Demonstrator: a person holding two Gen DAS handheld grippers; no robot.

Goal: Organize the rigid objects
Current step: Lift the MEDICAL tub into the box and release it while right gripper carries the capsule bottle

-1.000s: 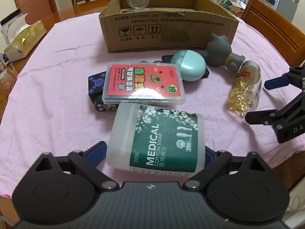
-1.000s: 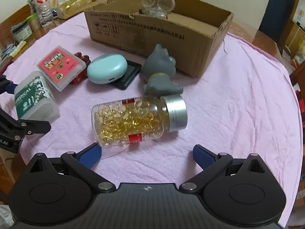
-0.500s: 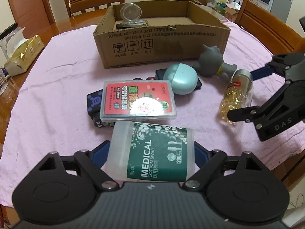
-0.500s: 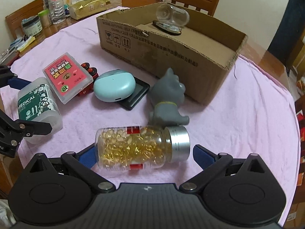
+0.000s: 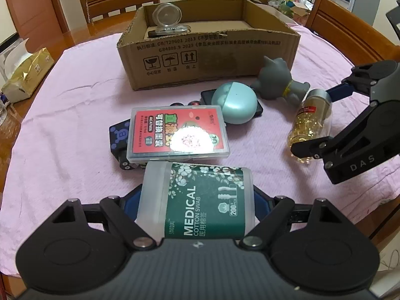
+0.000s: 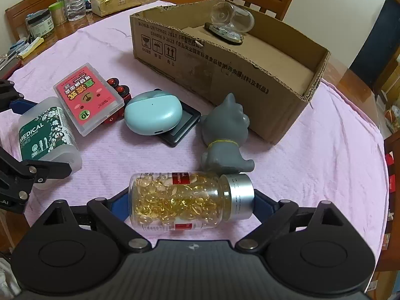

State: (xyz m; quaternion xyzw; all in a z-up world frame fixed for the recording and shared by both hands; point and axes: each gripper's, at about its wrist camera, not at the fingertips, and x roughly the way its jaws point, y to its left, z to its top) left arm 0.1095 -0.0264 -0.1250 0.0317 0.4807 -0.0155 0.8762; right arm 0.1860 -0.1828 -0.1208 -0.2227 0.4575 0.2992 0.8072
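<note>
A white cotton swab box with a green label lies on the pink cloth between the pads of my left gripper. Its jaws are closing and both blue pads touch the box's sides. From the right wrist the same box shows in the left gripper. A clear capsule bottle with a silver cap lies crosswise in my right gripper. Those jaws are closing too, one pad at the cap and one at the base. The left wrist view shows the right gripper spanning this bottle.
An open cardboard box stands at the back with a clear round container inside. A red card case, a teal earbud case, a grey toy and a black cube lie between. Chairs and a tissue pack ring the table.
Both pairs of jaws have narrowed onto their items. The right gripper moved in from the table's edge until its fingers spanned the capsule bottle. The swab box now sits deeper between the left pads.
</note>
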